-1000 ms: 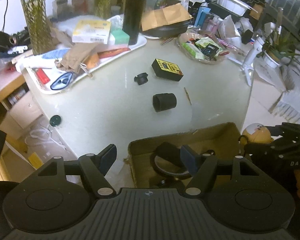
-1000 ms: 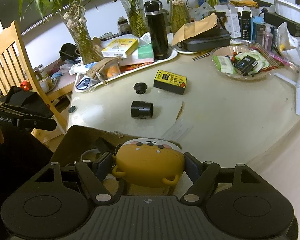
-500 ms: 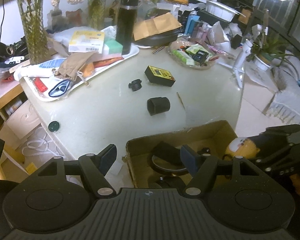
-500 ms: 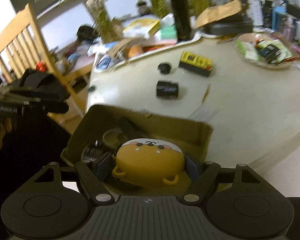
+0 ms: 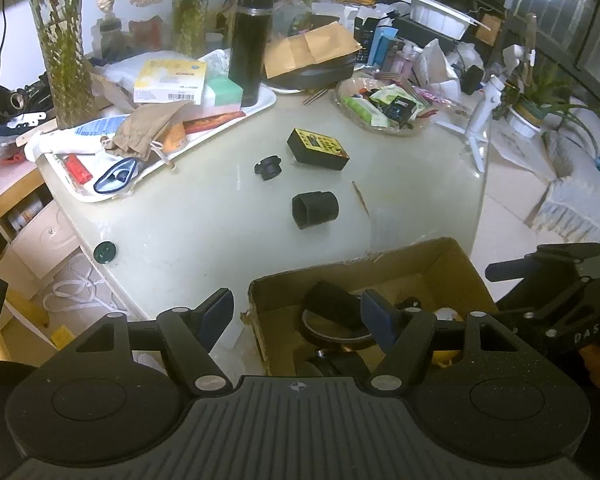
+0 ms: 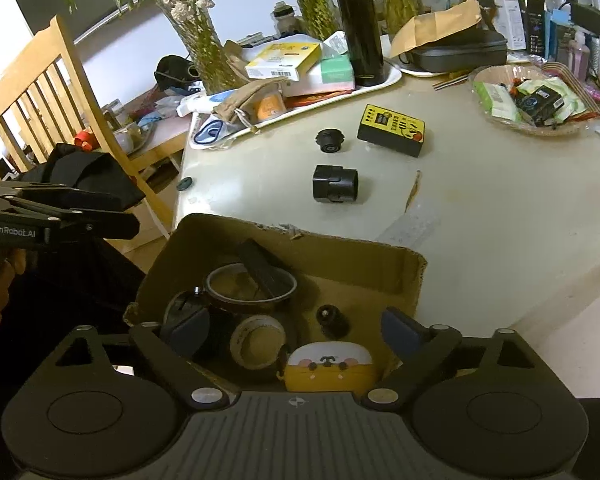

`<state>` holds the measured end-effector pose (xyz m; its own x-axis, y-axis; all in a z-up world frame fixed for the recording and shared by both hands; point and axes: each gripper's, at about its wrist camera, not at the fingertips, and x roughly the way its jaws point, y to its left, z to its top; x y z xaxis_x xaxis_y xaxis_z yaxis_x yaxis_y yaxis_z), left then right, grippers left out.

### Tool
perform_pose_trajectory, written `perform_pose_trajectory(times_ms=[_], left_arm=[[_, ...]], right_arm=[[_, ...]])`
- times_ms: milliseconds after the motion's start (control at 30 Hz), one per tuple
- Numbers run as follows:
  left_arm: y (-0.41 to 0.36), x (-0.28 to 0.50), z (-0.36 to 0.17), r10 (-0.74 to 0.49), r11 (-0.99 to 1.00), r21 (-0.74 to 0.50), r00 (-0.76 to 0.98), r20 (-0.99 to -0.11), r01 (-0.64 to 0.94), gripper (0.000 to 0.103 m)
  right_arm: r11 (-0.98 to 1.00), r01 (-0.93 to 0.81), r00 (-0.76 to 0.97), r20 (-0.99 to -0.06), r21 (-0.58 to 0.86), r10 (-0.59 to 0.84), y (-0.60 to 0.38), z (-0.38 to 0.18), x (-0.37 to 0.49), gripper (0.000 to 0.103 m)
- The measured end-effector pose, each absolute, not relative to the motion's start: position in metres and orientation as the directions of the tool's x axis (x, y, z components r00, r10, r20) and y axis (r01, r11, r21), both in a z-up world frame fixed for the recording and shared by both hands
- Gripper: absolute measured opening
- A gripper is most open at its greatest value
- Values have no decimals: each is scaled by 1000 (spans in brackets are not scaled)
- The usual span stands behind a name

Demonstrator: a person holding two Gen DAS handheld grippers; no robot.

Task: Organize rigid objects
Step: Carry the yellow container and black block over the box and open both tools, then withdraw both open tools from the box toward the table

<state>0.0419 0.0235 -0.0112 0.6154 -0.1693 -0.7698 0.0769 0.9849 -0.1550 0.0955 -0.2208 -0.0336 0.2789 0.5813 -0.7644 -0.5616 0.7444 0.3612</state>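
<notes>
So the right hand-held gripper point(image 6: 296, 330) is sitting over the cardboard box point(image 6: 384, 266) with its fingers spread wide and nothing between them. The yellow cartoon-face case point(image 6: 327, 370) lies down inside the box, right at the near edge under the gripper, next to a roll of tape point(image 6: 256, 340), a small black lens-looking part point(image 6: 332, 320) and a bigger ring with a black bar leaning across it point(image 6: 252, 280). The left hand-held gripper point(image 5: 298, 314) is also spread apart and empty, hovering at the box's left corner, one finger outside the box wall and the other over the inside. Out on the counter point(image 6: 500, 208) there's a black cylinder point(image 6: 335, 184) lying on its side, a small black cap point(image 6: 329, 141) just beyond it, and a yellow-topped black box point(image 6: 391, 130) to the right of the cap, all apart from each other. The tray point(image 5: 236, 126) with the black thermos point(image 5: 251, 46) is further back.
</notes>
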Motion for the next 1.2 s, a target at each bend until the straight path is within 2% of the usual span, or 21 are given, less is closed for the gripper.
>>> perform_pose_trajectory(times_ms=[267,667,700,800,900,1200], left_arm=[[18,44,-13,-134,991,-114,616,-776,72,70],[19,47,-12,-81,997,-72,666,-742,41,70],[19,47,-12,-79,997,-71,673,-736,40,70],[19,48,-11,-66,998,-61,693,-718,32,81],[17,49,-11,-51,999,-33,705,-707,39,84],[20,57,-13,-32,999,-6,688,-725,41,85]], right_arm=[[768,-543,303,-773,341,557,-220,-36,98,103],[852,-482,382,-827,202,412,-217,-41,109,103],[855,-478,383,-829,199,407,-216,-42,110,103],[863,-464,384,-834,197,397,-215,-44,114,103],[868,-457,389,-833,196,393,-215,-43,118,103],[879,-437,400,-835,190,379,-213,-45,131,103]])
